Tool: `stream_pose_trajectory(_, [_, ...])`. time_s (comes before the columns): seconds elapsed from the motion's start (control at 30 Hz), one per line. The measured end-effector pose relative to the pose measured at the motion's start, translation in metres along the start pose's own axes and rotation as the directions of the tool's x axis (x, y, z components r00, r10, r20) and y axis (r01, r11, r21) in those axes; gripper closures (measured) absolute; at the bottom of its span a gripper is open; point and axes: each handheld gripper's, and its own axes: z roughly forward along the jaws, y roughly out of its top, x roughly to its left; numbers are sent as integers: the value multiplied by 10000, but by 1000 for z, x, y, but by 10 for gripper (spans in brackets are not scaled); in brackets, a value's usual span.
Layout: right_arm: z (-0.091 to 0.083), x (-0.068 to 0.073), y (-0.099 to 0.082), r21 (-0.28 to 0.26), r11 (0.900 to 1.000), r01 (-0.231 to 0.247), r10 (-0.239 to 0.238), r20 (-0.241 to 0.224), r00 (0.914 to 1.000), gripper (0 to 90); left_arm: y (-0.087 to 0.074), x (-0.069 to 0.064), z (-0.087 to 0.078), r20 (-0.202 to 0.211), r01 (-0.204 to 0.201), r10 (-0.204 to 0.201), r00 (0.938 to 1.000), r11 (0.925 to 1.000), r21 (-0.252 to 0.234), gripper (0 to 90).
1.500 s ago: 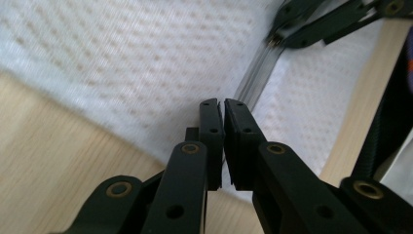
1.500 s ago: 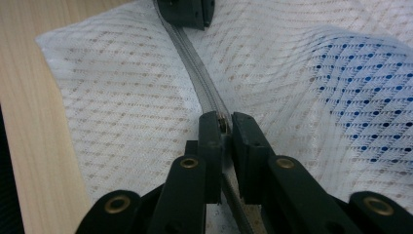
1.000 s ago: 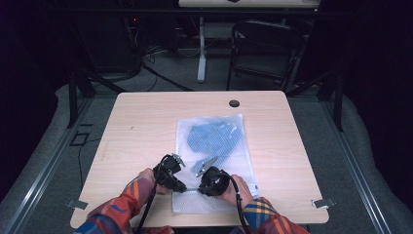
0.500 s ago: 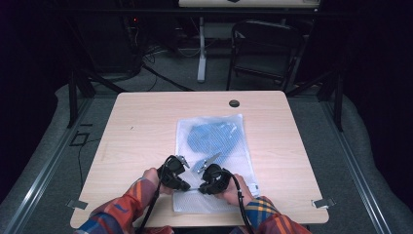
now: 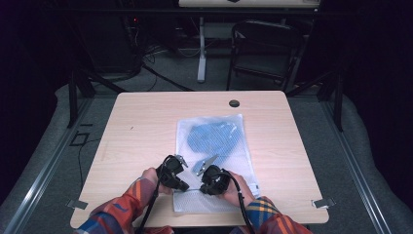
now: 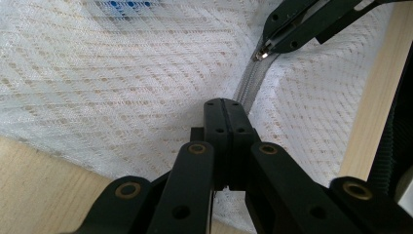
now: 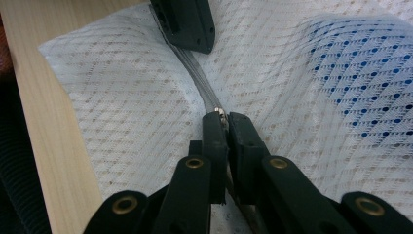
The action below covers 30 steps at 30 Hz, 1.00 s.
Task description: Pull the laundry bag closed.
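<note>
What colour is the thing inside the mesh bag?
Blue with darker dots, seen through the white mesh bag; right gripper view shows it best.

White mesh bag [image 5: 219, 146] with a grey zipper [image 7: 195, 73]; blue dotted cloth [image 5: 213, 136] inside it; pale wood table [image 5: 141, 122]; orange plaid sleeves [image 5: 122, 209].

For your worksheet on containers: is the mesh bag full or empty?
Not empty: blue cloth shows through the mesh bag, filling only its far half.

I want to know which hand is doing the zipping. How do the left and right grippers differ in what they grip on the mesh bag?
The right gripper is shut on the metal zipper pull; the left gripper is shut on the grey zipper tape, away from the pull. Both are closed at the near end of the white mesh bag, facing each other along the zipper.
</note>
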Motion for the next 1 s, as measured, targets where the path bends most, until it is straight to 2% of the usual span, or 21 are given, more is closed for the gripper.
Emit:
stream_pose_trajectory(0.23, [0, -4, -2, -63, 9999, -144, 143, -232, 9996, 845, 0, 2, -1, 44, -52, 52, 10000, 10000, 74, 900])
stream_pose_trajectory(0.27, [-2, -9, -5, -265, 9987, -437, 428, -357, 9984, 825, 0, 1, 0, 2, -62, 62, 10000, 10000, 60, 900])
stream_pose_trajectory(0.3, [-2, -9, -5, -265, 9987, -437, 428, -357, 9984, 825, 0, 1, 0, 2, -62, 62, 10000, 10000, 60, 900])
stream_pose_trajectory(0.33, [-3, -13, -6, -329, 9977, -595, 576, -559, 9968, 814, 1, 1, 0, -18, -116, 116, 9999, 9999, 103, 900])
stream_pose_trajectory(0.5, [-1, -12, -5, -299, 9984, -480, 461, -609, 9971, 794, 0, 1, 0, 6, -102, 102, 9999, 9999, 66, 900])
stream_pose_trajectory(0.7, [3, -8, -1, -130, 9999, -114, 110, -312, 9995, 799, 0, 1, 0, 11, -150, 150, 9999, 9998, 111, 900])
stream_pose_trajectory(0.73, [3, -6, -1, -86, 10000, -19, 18, -131, 9999, 835, 0, 1, 0, 1, -96, 96, 10000, 9999, 63, 900])
stream_pose_trajectory(0.8, [3, -5, 0, -28, 9999, 110, -110, -89, 9999, 857, 0, 0, 0, -51, -76, 76, 10000, 10000, 3, 900])
stream_pose_trajectory(0.83, [3, -5, 0, -28, 9999, 110, -110, -89, 9999, 857, 0, 0, 0, -51, -76, 76, 10000, 10000, 3, 900])
stream_pose_trajectory(0.87, [2, -6, 0, 43, 9999, 130, -129, -144, 9998, 862, 1, 1, -1, -26, -241, 241, 9997, 9996, 178, 900])
stream_pose_trajectory(1.0, [2, -6, -1, 57, 9999, 153, -152, -326, 9994, 864, 0, 1, 0, 24, -111, 111, 9999, 9999, 34, 900])
